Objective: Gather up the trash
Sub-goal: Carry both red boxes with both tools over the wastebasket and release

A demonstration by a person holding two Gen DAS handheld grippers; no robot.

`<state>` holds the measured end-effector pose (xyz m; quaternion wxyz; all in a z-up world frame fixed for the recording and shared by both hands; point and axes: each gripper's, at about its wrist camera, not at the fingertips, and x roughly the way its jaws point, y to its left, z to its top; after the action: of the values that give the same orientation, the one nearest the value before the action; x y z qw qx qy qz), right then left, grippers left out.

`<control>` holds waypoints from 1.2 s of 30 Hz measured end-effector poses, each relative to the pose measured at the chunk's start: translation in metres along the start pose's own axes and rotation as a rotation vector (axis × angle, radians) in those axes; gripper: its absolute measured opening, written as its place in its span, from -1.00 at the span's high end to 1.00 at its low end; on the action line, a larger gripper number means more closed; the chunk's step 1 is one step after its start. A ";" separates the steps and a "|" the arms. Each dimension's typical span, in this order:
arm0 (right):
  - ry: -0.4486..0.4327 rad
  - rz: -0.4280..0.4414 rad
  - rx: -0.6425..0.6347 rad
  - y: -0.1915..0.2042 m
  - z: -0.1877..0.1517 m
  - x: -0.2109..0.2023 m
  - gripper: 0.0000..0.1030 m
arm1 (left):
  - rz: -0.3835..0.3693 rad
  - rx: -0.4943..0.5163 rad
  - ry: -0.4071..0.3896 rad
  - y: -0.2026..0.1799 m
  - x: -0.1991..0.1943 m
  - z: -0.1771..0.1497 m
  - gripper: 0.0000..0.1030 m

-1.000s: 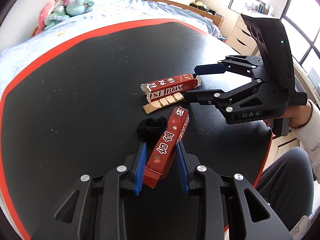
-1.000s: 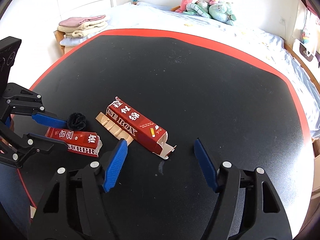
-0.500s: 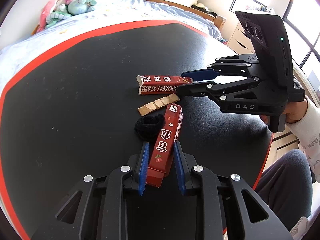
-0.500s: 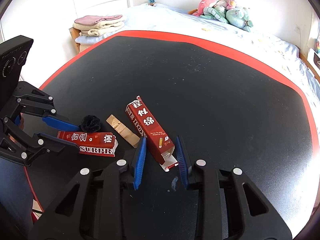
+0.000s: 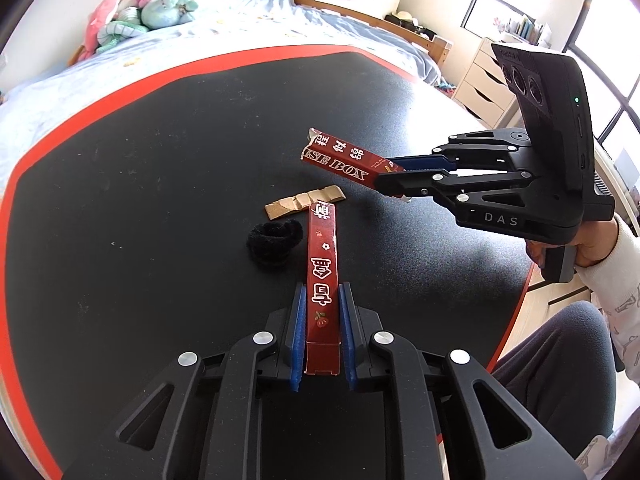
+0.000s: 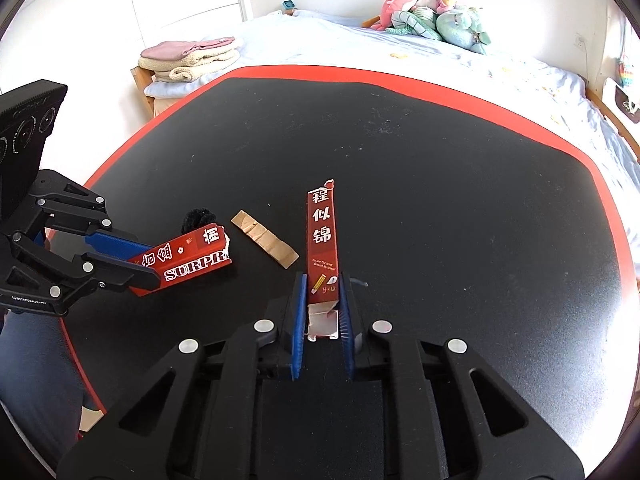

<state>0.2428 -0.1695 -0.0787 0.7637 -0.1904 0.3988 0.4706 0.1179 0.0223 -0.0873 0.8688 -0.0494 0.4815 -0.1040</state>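
Note:
Two long red cardboard boxes are held over the black round table. My left gripper has its jaws closing, and its blue pads press the near end of the red "SURPRISE" box, which points away from me. The right wrist view shows that box tilted up in the left gripper. My right gripper is also closing, its pads clamped on the torn end of the other red box. That box hangs above the table in the right gripper.
A strip of brown cardboard and a black fuzzy hair tie lie on the table between the boxes. A bed with plush toys lies beyond the table's red rim. Folded blankets and white drawers stand nearby.
Both grippers have closed onto their boxes. The right one went from wide open to clamped and lifted its box off the table. The left box now lies straight between the pads.

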 end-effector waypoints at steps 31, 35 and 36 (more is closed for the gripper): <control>-0.050 -0.079 0.122 0.104 -0.112 -0.190 0.71 | -0.035 0.076 -0.061 -0.105 -0.097 -0.067 0.70; -0.039 -0.083 0.137 0.112 -0.130 -0.198 0.71 | -0.041 0.091 -0.047 -0.117 -0.098 -0.078 0.70; -0.034 -0.081 0.139 0.115 -0.134 -0.198 0.71 | -0.043 0.092 -0.043 -0.119 -0.097 -0.081 0.70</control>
<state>0.0376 -0.3157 0.0056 0.8001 -0.1449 0.4096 0.4136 -0.0163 -0.0701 -0.0278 0.8778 -0.0220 0.4564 -0.1435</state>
